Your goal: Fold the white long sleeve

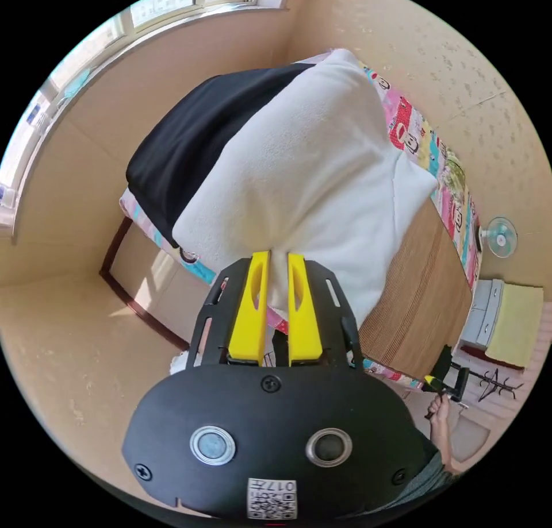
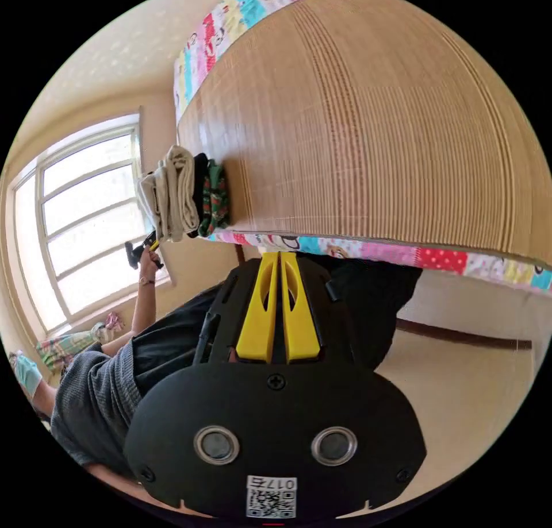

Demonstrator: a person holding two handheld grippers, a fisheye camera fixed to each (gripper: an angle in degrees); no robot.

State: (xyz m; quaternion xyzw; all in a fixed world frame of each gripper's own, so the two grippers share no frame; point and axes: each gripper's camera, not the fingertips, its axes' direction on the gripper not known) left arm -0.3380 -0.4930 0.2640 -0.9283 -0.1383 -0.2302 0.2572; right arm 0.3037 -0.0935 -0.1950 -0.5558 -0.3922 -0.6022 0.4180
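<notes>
Between the left gripper's yellow jaws sits a pinch of the white long sleeve, draped over a black garment. Above the mat, the right gripper is closed on nothing.

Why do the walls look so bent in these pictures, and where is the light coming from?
Left gripper view: a fisheye lens bows the window and walls; a sun patch lies on the floor, and the white top held in the left claw is bright but keeps its texture. Right gripper view: the mat bulges like a dome, and the window is washed out, with soft shade below the right claw.
</notes>
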